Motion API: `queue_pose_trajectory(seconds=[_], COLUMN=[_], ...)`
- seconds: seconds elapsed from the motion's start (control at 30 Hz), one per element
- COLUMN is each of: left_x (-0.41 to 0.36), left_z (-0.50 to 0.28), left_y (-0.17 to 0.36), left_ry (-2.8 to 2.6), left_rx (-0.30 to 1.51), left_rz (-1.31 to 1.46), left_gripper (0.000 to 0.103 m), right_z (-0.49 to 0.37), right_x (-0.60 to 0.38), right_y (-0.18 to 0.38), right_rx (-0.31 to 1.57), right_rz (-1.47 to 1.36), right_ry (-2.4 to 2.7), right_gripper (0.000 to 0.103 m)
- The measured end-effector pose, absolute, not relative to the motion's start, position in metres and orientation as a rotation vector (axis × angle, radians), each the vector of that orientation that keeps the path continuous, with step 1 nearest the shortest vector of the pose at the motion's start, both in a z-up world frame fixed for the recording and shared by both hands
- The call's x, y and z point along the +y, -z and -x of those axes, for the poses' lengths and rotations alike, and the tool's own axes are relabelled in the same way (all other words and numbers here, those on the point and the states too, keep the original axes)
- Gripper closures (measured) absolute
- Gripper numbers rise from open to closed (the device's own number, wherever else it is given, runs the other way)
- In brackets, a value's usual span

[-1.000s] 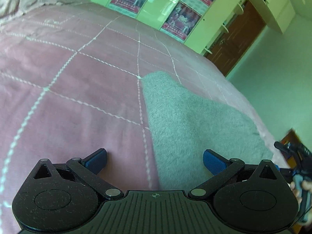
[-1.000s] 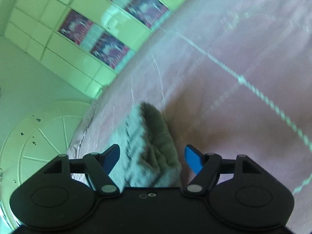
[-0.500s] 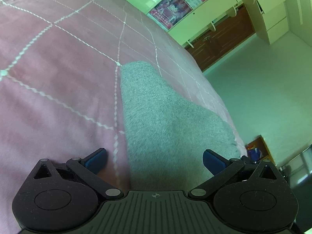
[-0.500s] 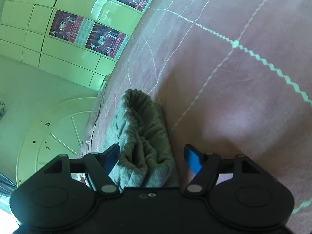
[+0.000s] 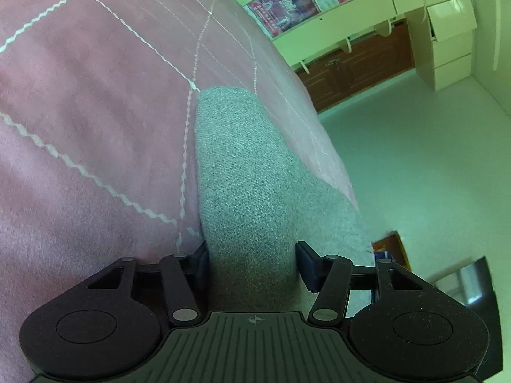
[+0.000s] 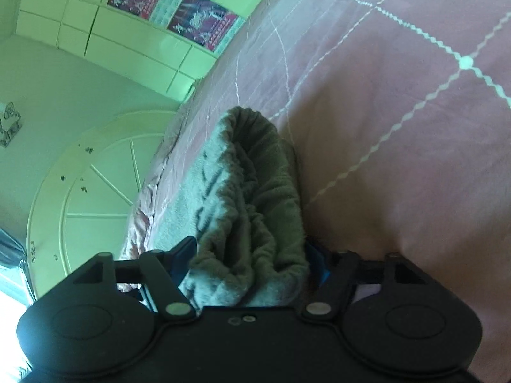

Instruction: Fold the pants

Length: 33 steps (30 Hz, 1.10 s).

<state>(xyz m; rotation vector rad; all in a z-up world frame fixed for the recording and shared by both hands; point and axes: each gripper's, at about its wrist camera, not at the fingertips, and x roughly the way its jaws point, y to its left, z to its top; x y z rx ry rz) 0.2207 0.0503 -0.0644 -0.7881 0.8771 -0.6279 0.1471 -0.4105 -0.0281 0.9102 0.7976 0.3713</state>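
While the grey pants (image 5: 242,172) are laid along the edge of the pink quilted bedspread (image 5: 89,127), one flat end is framed by the left gripper (image 5: 252,263), whose jaws are closing with the fabric between them. In the right wrist view, the bunched elastic waistband (image 6: 252,223) is straddled by the right gripper (image 6: 249,265), its jaws being narrowed against the cloth.

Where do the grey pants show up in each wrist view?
Left wrist: grey pants run up the centre from between the closing jaws, smooth end on the pink bedspread.
Right wrist: pants lower centre, gathered end, between the closing jaws.
Shared landmark: red posters on the cabinets.
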Motion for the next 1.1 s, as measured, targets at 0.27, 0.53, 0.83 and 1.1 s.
queue_pose_trajectory(seconds=[0.27, 0.53, 0.83, 1.1], left_x=[0.027, 0.025, 0.055, 0.091], left_z=[-0.239, -0.223, -0.259, -0.374], left_y=[0.073, 0.079, 0.014, -0.011], left_ry=[0.666, 0.666, 0.721, 0.635], left_rx=[0.885, 0.815, 0.640, 0.593], left_rz=[0.796, 0.823, 0.875, 0.813], left_gripper=[0.047, 0.068, 0.075, 0.075], right_z=[-0.178, -0.165, -0.191, -0.319], right_x=[-0.412, -0.394, -0.377, -0.365], right_y=[0.040, 0.011, -0.060, -0.062], right_rx=[0.894, 0.870, 0.734, 0.701], right_rz=[-0.997, -0.902, -0.859, -0.894], right_ry=[-0.518, -0.467, -0.617, -0.648], right_gripper=[0.043, 0.061, 0.065, 0.066])
